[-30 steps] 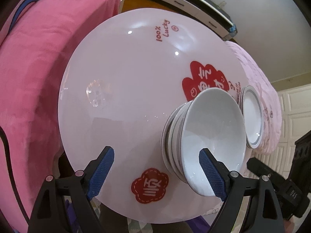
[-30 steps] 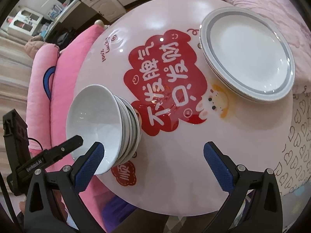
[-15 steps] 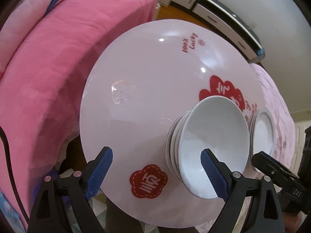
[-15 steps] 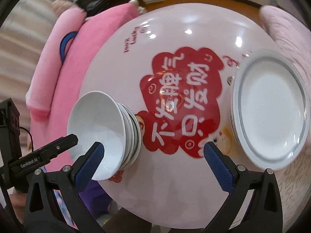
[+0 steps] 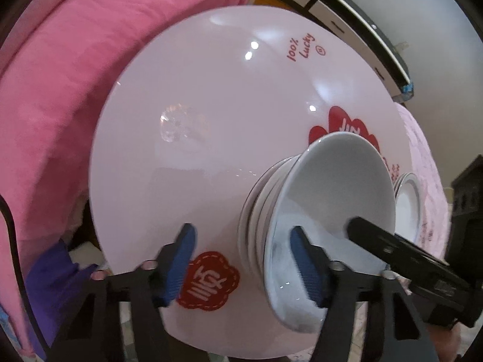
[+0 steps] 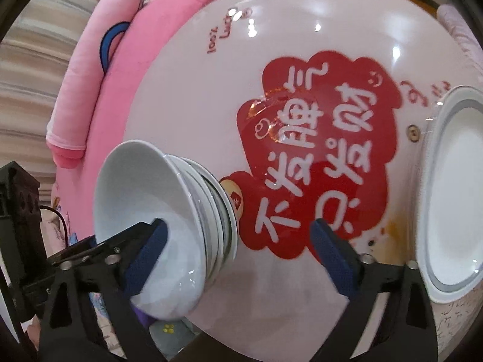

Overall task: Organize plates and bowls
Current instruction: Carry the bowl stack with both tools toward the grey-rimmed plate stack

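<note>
White bowls (image 5: 326,199) sit stacked near the round table's (image 5: 211,90) front edge, plates (image 6: 452,196) piled well apart. Both your grippers have dropped onto the top bowl's near rim: left gripper (image 5: 244,267) narrowing across it, right gripper (image 6: 238,253) wider, also closing, neither pressing yet. You look set to lift it

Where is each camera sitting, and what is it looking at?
Left wrist: on the left gripper, facing down at the bowl stack and round table; its blue fingers show, closing.
Right wrist: on the right gripper, facing down at bowls and plates; its fingers show, closing.
Shared: table, bowl stack, plates, each other's gripper.
</note>
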`<state>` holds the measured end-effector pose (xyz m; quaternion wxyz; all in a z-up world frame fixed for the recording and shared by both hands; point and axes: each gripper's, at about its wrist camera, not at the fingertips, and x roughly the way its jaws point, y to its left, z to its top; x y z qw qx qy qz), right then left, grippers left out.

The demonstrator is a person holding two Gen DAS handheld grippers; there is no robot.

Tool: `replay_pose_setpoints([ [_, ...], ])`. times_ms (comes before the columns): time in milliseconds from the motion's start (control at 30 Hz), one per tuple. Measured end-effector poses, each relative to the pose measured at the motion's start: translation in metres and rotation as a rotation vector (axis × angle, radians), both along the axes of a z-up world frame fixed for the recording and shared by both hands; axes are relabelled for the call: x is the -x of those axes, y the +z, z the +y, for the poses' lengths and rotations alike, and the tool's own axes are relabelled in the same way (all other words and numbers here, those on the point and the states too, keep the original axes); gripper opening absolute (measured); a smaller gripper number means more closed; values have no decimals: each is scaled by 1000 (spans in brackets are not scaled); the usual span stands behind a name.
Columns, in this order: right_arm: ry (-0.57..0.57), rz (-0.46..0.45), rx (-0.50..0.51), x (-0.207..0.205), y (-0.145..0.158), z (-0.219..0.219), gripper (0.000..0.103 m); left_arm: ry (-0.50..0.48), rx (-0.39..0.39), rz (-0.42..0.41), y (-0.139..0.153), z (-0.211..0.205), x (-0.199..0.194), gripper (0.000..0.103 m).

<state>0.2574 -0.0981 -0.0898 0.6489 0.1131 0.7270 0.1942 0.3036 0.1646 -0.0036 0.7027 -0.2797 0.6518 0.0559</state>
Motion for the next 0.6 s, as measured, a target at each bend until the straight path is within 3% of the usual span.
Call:
replay_pose_setpoints([
  [67,5,32,-7,-2,-9,4,71,5,45,7,-10,3,-2,42],
  [133,6,56,-21,-5,-14,8,62,3,80,0,-15,3,-4,42],
  [200,-5,67,-68,-6,-14,10,56,-6,118,-13,-18,3,-6,32],
  [267,17,45,-76,-5,-9,16,39,-15,115,-18,-19,4,-7,31],
  [600,67,-24,-48,7,0,20,33,-8,103,-47,-14,6,1,25],
])
